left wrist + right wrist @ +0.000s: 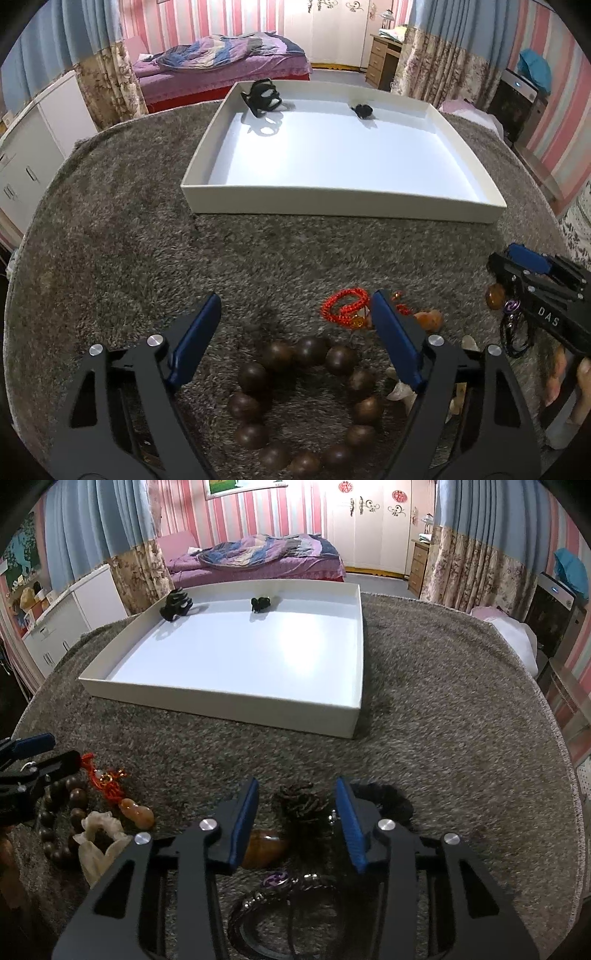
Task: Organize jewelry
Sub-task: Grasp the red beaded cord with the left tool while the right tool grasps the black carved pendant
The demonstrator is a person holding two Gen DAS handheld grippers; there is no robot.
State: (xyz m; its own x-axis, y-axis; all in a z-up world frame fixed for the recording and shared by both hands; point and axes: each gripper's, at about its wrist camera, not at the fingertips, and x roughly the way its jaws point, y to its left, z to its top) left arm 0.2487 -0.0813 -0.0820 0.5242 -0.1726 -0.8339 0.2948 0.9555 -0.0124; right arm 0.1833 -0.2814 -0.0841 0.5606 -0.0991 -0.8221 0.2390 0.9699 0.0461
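Left gripper (295,328) first: its blue-padded fingers (195,332) stand spread wide at the bottom of the left wrist view, nothing pinched, angled down over a ring of dark wooden beads (306,402) lying on the shaggy grey rug (129,240). The lowest beads run off the bottom edge of the frame. The right-hand pad covers part of a red knotted cord (343,304), and a pale carved piece (400,391) peeks out from behind the same finger, mostly hidden.

Over to the right gripper (295,823): fingers partly spread, no pad pressing on anything. Between them sits a dark tassel-like bundle (303,801), blurred and hard to make out. An amber stone (266,849) lies half covered by the left-hand pad, and a small purple charm (275,878) shows low down among dark cords (258,915) that the gripper body cuts off.

Lower left of the right wrist view: an orange gourd pendant (138,812) just beside the pale carving, the bead ring partly behind the other gripper.

Upper half of both frames: a shallow white tray (332,205) on the rug, well apart from the pile, with two small black items at its far side, one a claw clip (264,98), the other black lump (364,110) too small to tell. In the lower right of the left view a person's hand (576,391) is cut off by the frame edge.
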